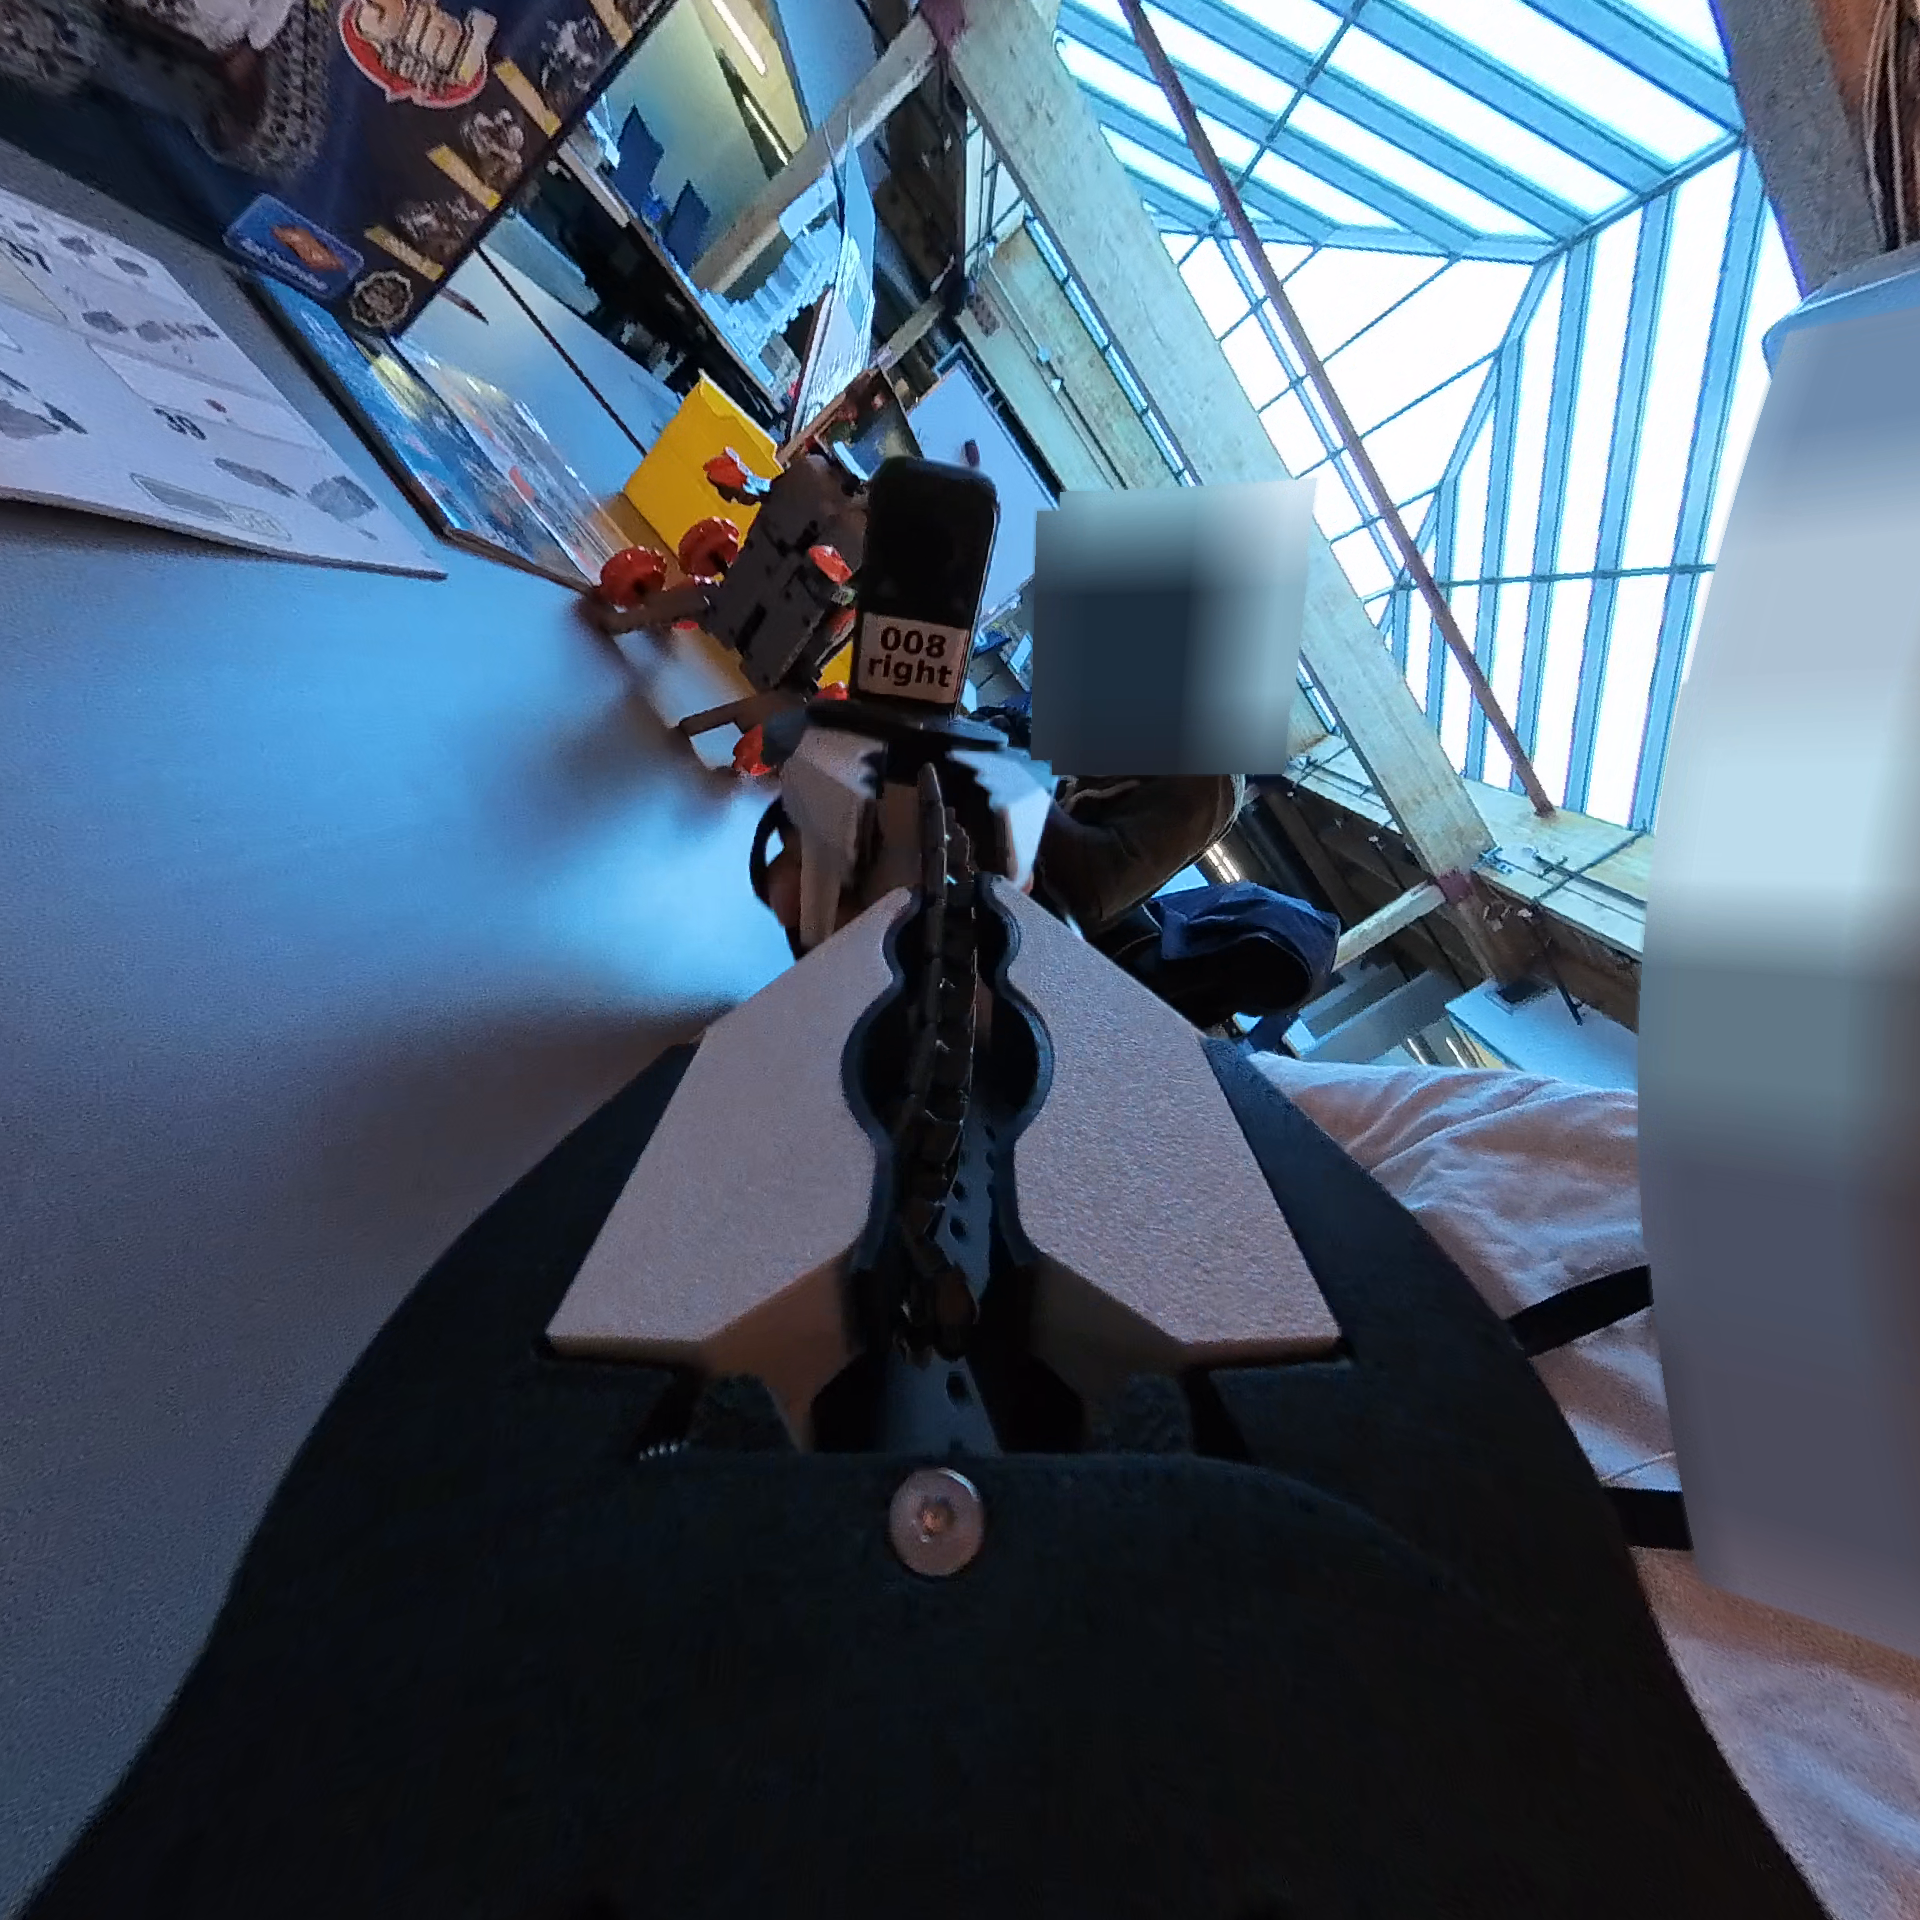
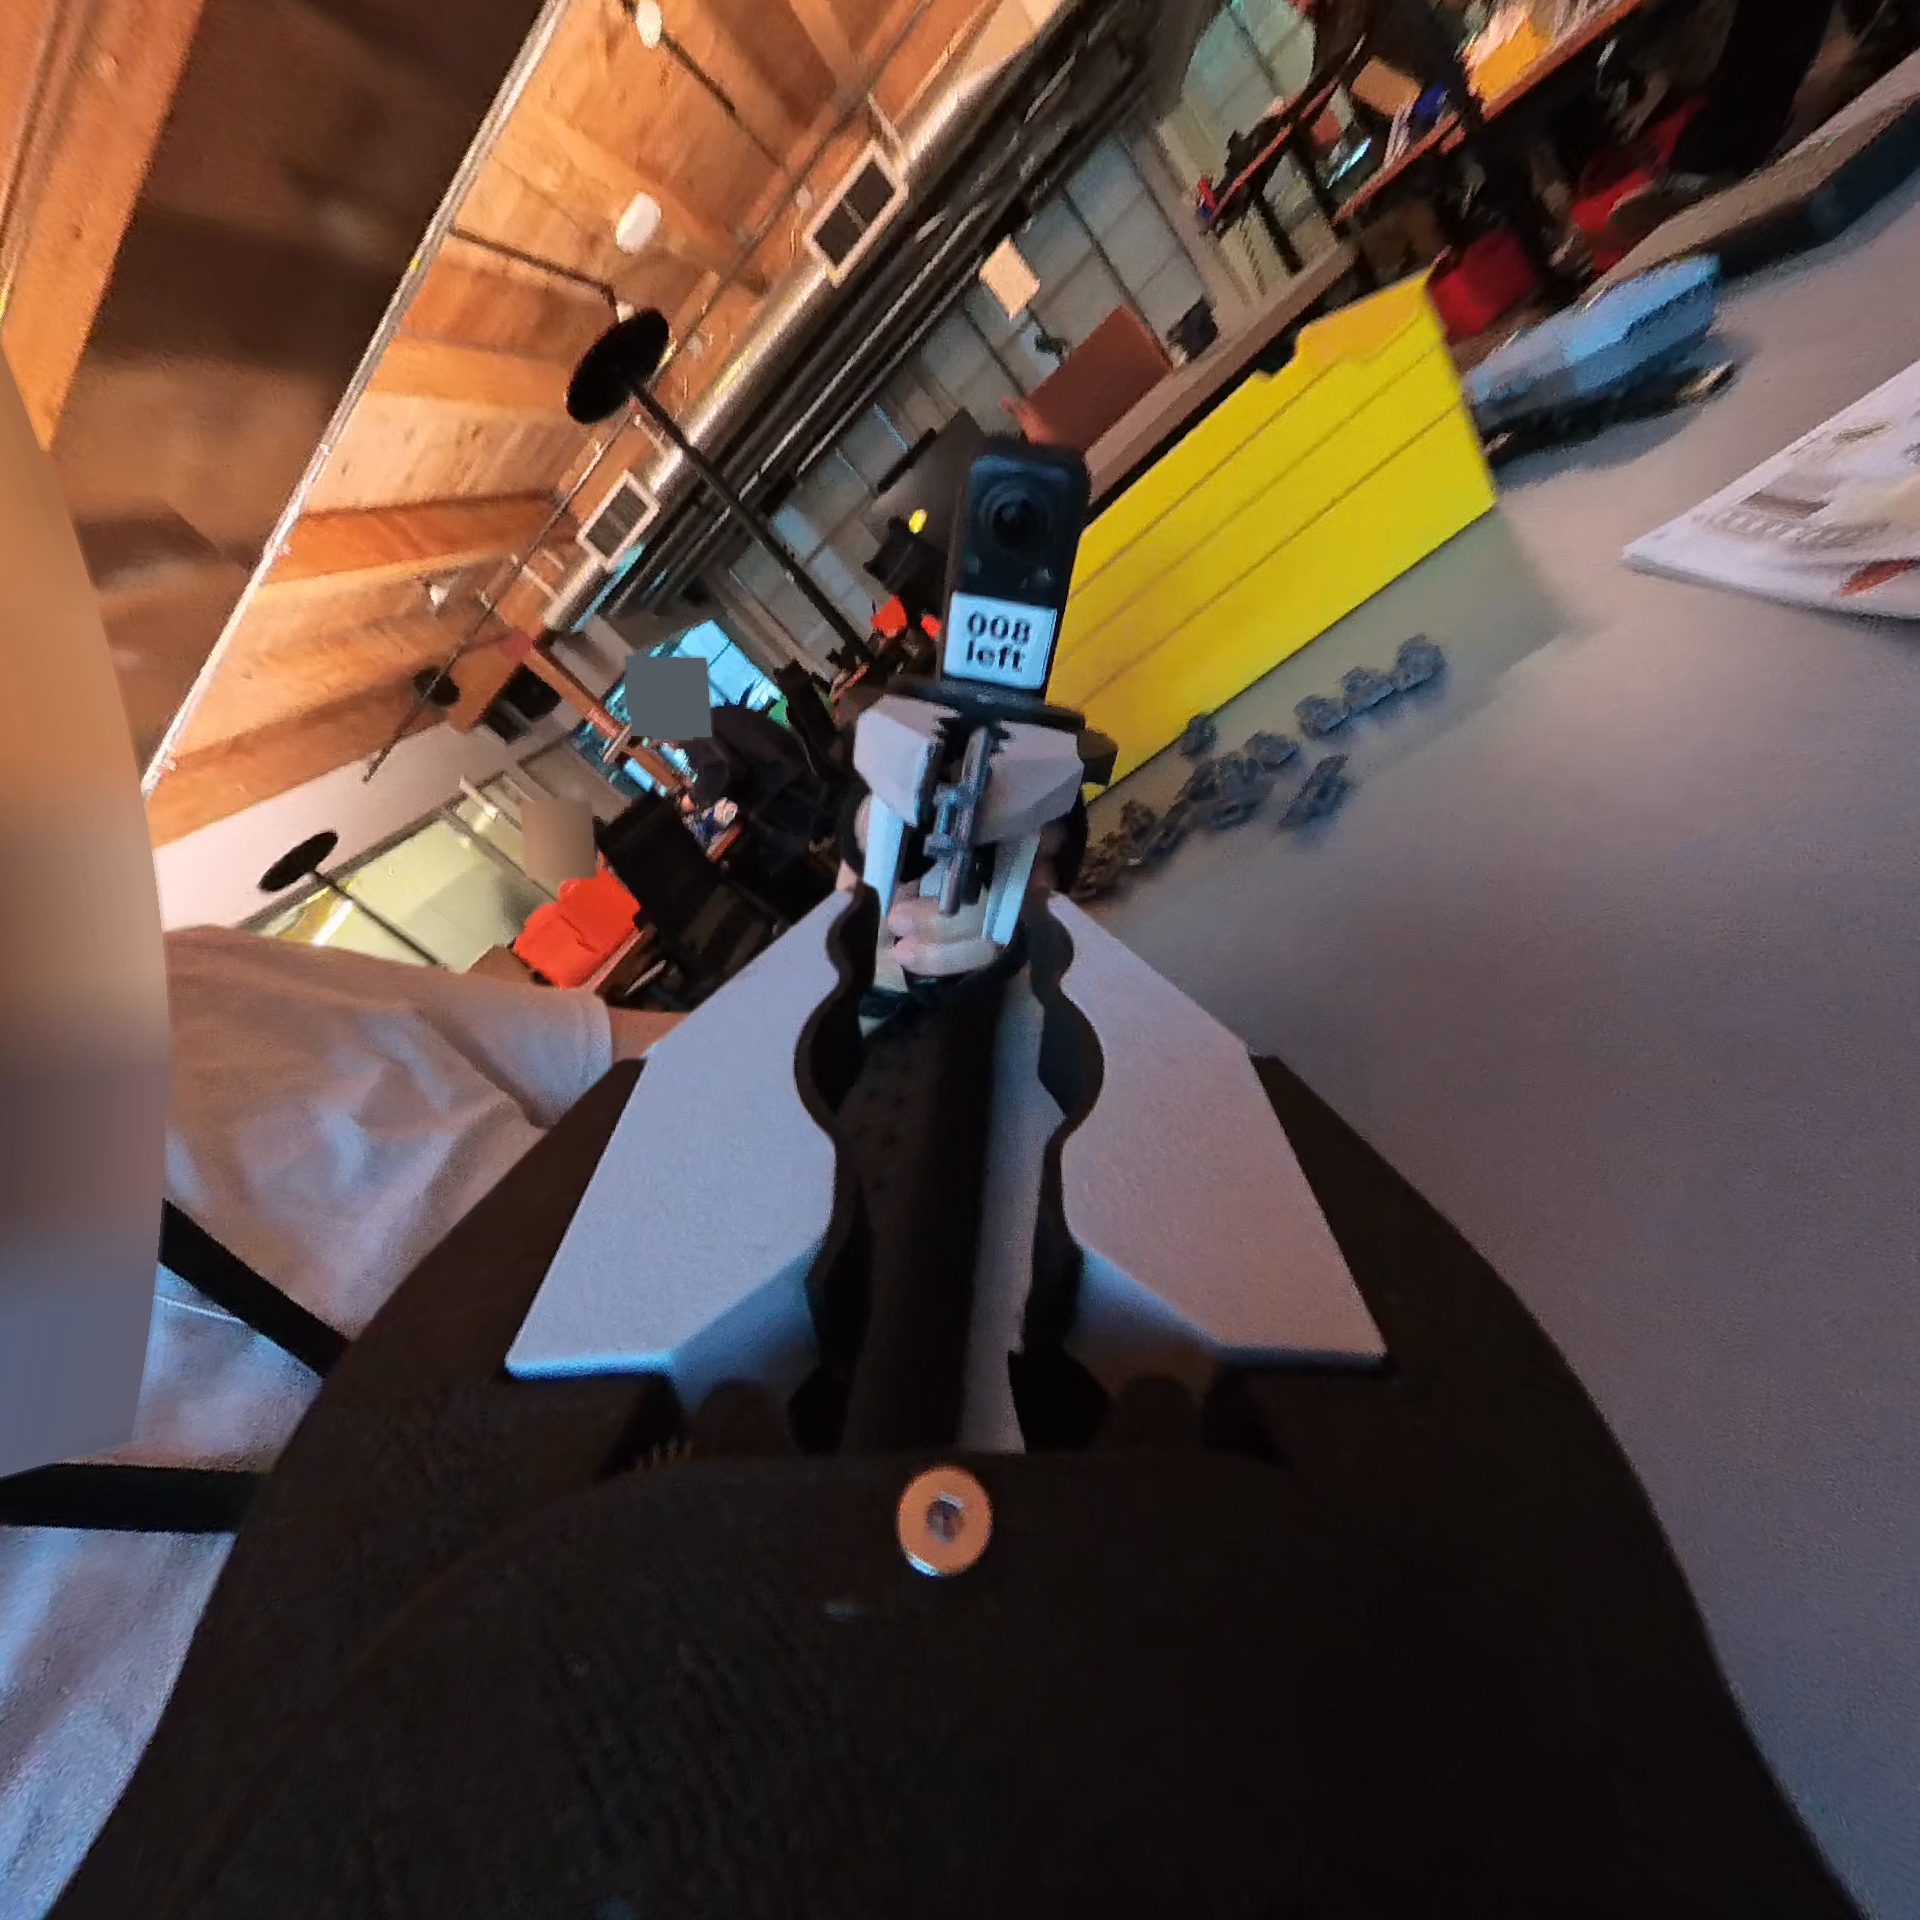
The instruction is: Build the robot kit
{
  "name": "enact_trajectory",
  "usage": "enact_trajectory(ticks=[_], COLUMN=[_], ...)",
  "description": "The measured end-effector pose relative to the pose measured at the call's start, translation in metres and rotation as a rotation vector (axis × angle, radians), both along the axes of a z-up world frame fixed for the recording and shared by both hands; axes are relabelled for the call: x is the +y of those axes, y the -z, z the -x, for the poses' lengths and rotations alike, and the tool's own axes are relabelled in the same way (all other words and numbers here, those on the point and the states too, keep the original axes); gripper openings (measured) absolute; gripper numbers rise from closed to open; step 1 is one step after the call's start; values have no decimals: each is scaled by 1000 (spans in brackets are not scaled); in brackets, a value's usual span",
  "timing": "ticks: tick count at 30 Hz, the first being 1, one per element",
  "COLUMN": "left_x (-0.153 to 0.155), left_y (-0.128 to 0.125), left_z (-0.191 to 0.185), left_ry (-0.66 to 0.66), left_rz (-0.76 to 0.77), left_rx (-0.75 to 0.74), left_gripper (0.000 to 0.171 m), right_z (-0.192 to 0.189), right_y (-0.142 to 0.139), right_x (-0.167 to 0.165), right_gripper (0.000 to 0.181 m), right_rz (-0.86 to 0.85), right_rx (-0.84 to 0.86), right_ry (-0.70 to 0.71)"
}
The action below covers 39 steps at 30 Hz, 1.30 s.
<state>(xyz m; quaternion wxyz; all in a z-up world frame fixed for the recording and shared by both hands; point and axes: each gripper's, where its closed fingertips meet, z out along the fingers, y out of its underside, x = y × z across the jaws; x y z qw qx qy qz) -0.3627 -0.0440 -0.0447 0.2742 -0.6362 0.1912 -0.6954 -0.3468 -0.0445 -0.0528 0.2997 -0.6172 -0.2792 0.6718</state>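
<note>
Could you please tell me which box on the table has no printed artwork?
The yellow box, behind the orange-wheeled model; the dark box and the blue box beside it both carry pictures.

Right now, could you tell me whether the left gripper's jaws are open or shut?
Shut: the left gripper clamps a long black toothed strip between its jaws, and the right gripper grips the far end.

The left gripper (image 1: 940,1049) and the right gripper (image 2: 951,1070) face each other, tip to tip. Both are squeezed tight on one long dark piece (image 1: 935,1091) held between them.
</note>
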Motion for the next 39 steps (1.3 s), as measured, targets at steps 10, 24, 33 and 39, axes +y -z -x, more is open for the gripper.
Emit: enact_trajectory(ticks=[10, 24, 33, 39], left_x=[-14, -27, -45, -65], left_y=[-32, -40, -69, -56], left_z=[25, 100, 175, 214], left_ry=[-57, -290, -499, -595], left_rz=[-82, -200, -220, -204], left_rx=[-142, -35, -66, 66], left_gripper=[28, 6, 6, 6], right_z=[41, 134, 164, 159], right_y=[-14, -34, -53, 35], right_x=[-21, -36, 9, 62], right_gripper=[0, 0, 12, 4], right_rz=[-69, -42, -280, -456], right_rx=[-82, -42, 17, -460], right_ry=[-152, -282, -219, -259])
